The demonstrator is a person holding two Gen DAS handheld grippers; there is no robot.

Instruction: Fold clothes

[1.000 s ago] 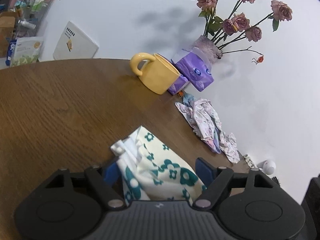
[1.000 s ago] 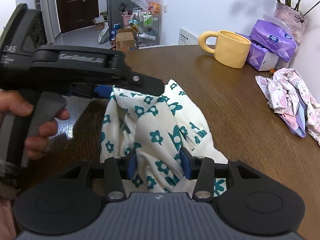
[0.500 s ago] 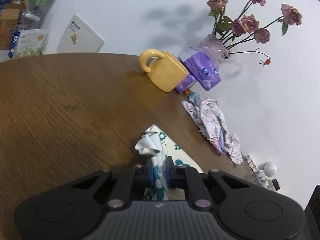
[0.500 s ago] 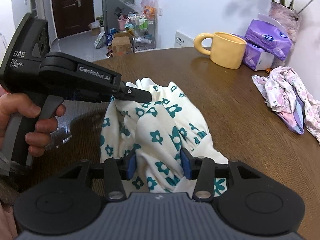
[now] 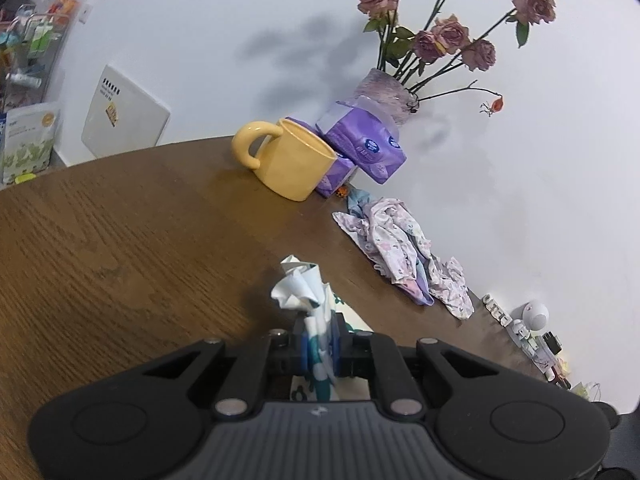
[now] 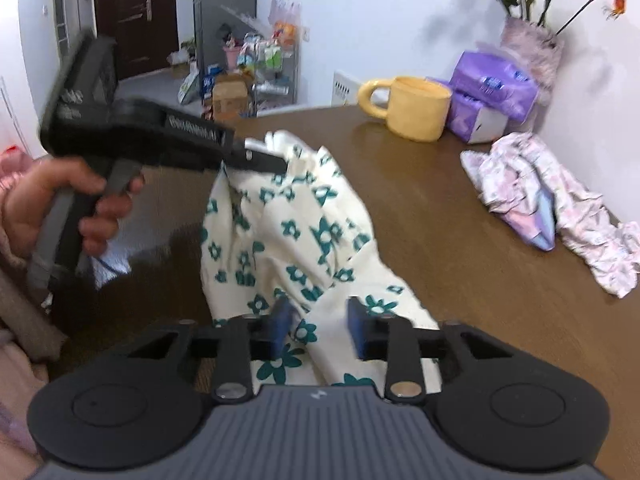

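Two tongs on the flowered garment [image 6: 296,236]: left tongs [image 5: 320,346] pinching a bunched edge, lifted off the surface [image 5: 120,240], right tongs [image 6: 318,326] spread w/ cloth between (no flat fold showing, pink garment [image 6: 548,204] crumpled nearby).

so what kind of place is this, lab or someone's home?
Most likely a home: a wooden table with a yellow mug and a vase of flowers, and a cluttered shelf rack by a dark door.
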